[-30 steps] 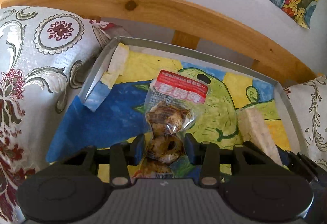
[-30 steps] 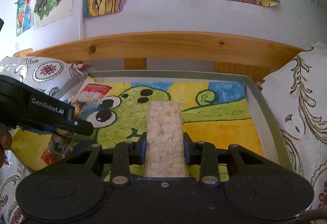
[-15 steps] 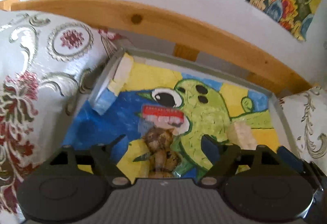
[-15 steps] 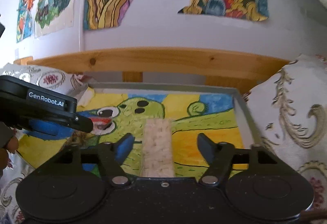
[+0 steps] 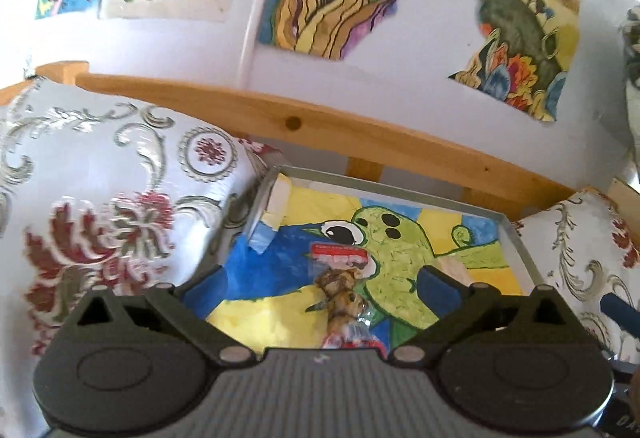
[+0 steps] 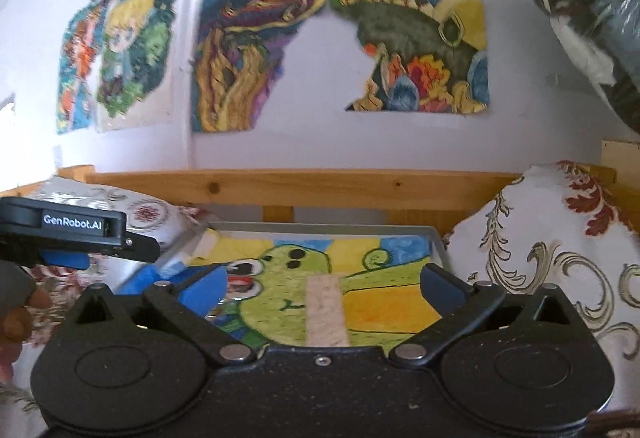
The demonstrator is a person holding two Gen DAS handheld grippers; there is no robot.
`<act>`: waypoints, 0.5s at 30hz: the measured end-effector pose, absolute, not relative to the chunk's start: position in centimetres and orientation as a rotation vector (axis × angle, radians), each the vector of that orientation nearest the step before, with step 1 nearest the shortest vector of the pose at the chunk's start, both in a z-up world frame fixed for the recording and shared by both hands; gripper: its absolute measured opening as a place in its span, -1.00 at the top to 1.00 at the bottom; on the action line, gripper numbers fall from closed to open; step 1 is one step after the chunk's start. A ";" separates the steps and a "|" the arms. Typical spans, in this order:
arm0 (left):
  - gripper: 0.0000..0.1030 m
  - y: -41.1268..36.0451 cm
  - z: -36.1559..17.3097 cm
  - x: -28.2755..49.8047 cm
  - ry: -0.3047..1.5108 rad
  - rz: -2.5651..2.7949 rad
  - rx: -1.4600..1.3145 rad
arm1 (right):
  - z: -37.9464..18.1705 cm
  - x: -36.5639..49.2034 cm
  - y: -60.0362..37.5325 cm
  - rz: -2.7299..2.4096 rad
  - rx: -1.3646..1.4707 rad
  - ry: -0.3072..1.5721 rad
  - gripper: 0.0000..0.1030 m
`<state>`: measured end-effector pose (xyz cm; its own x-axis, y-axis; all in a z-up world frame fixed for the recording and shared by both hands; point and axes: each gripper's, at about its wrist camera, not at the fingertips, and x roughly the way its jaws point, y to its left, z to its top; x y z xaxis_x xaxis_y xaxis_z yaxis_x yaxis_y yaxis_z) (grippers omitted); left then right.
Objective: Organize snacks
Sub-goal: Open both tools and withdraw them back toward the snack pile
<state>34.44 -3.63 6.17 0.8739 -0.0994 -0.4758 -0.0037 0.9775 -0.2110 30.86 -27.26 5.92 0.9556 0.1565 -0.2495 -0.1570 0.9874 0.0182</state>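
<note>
Our left gripper [image 5: 320, 286] and right gripper [image 6: 320, 288] have pulled back, fingers now spread wide — both released. The clear red-labelled snack packet [image 5: 342, 290] and pale oblong rice cracker bar [image 6: 325, 310] lie apart in the grey painted-lined tray [image 5: 516, 238].

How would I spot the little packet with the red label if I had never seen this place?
Find the shallow grey tray lined with a green cartoon creature painting, sitting between two patterned cushions. The snack packet lies on the painting beside the creature's mouth. Unlike the pale, plain bar further right, it is clear plastic with a red label and brown lumps inside.
</note>
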 end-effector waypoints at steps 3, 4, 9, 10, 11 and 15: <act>-0.99 -2.8 6.6 32.3 0.493 -0.040 -0.212 | 7.0 28.6 -26.8 0.170 -0.005 0.235 -0.99; -0.99 -2.5 6.8 31.6 0.491 -0.036 -0.215 | 7.2 28.0 -26.7 0.175 -0.003 0.231 -0.99; -0.99 -1.4 7.2 28.4 0.481 -0.024 -0.209 | 8.4 24.8 -25.6 0.194 -0.008 0.209 -0.99; -0.99 -1.1 7.2 27.7 0.480 -0.018 -0.210 | 8.5 24.2 -25.4 0.194 -0.010 0.205 -0.99; -0.99 -0.9 7.2 27.1 0.479 -0.014 -0.209 | 8.6 23.6 -25.2 0.195 -0.011 0.202 -0.99; -0.99 0.0 7.0 24.5 0.474 0.010 -0.213 | 8.7 21.3 -24.1 0.183 -0.012 0.199 -0.99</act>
<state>24.52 0.03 6.98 0.8900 -0.0399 -0.4542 -0.0589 0.9778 -0.2012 21.35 -24.08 8.66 0.9636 0.1797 -0.1977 -0.1822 0.9832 0.0058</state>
